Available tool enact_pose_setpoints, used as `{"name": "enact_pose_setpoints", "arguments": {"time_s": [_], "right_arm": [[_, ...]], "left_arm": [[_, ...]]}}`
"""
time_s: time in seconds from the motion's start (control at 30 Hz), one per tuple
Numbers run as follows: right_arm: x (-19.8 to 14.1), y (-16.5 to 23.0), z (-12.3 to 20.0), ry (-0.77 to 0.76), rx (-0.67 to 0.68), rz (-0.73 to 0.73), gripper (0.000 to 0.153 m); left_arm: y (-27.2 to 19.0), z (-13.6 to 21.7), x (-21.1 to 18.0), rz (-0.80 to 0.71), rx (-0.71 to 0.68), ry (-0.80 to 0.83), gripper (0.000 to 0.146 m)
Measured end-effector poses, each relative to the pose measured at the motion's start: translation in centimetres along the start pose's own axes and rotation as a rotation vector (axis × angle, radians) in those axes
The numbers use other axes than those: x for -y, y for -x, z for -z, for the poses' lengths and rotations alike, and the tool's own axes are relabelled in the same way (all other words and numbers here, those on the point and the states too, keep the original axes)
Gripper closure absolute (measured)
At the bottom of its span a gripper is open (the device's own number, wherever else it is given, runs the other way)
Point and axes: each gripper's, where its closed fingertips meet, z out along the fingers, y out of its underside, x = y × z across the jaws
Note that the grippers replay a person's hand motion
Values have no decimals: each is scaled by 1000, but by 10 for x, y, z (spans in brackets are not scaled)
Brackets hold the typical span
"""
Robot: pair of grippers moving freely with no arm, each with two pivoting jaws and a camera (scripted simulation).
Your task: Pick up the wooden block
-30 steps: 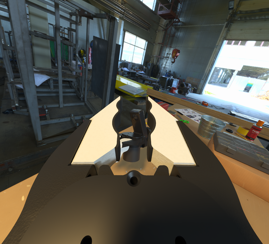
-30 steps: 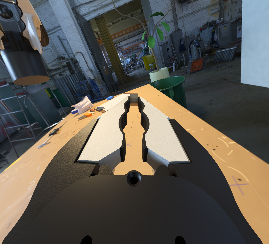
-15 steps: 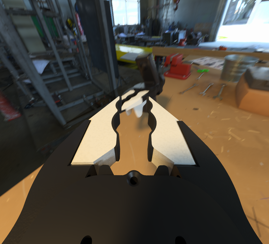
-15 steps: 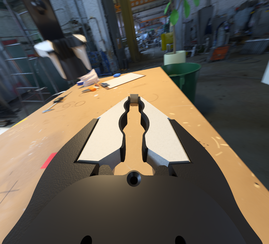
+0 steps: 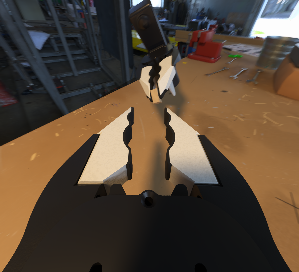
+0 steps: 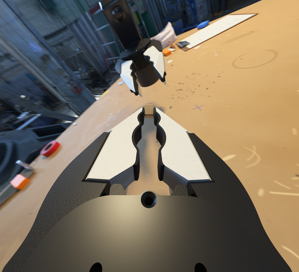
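Note:
A small pale wooden block (image 6: 148, 110) is clamped between the fingertips of my right gripper (image 6: 149, 110), which holds it above the wooden workbench (image 6: 242, 118). In the left wrist view the right gripper (image 5: 156, 97) hangs tilted just ahead with the block (image 5: 155, 96) at its tips. My left gripper (image 5: 148, 110) is open and empty, its fingers pointing at the block from a short way off. The left gripper also shows in the right wrist view (image 6: 150, 87), open, just beyond the block.
A red vise (image 5: 204, 48), several wrenches (image 5: 236, 73), a metal bucket (image 5: 279, 55) and an orange box (image 5: 286, 79) stand at the right of the bench. A red tape roll (image 6: 50, 148), an orange block (image 6: 19, 181) and a white board (image 6: 218, 29) lie along its edges.
Both grippers have swung down and toward each other over the bench. The right gripper stays shut on the block; the left gripper has opened wider and now faces the block closely.

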Motion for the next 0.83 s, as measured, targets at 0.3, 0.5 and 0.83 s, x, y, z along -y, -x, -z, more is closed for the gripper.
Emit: {"name": "enact_pose_setpoints", "arguments": {"time_s": [0.3, 0.5, 0.83], "right_arm": [[1, 19, -5, -23, 129, -26, 142], [-12, 17, -17, 46, 91, 65, 142], [46, -18, 14, -300, -390, 291, 142]], "left_arm": [[-25, -10, -1, 66, -153, -26, 117], [-32, -10, -12, 48, -232, 3, 130], [8, 19, 23, -71, 100, -115, 135]]}}
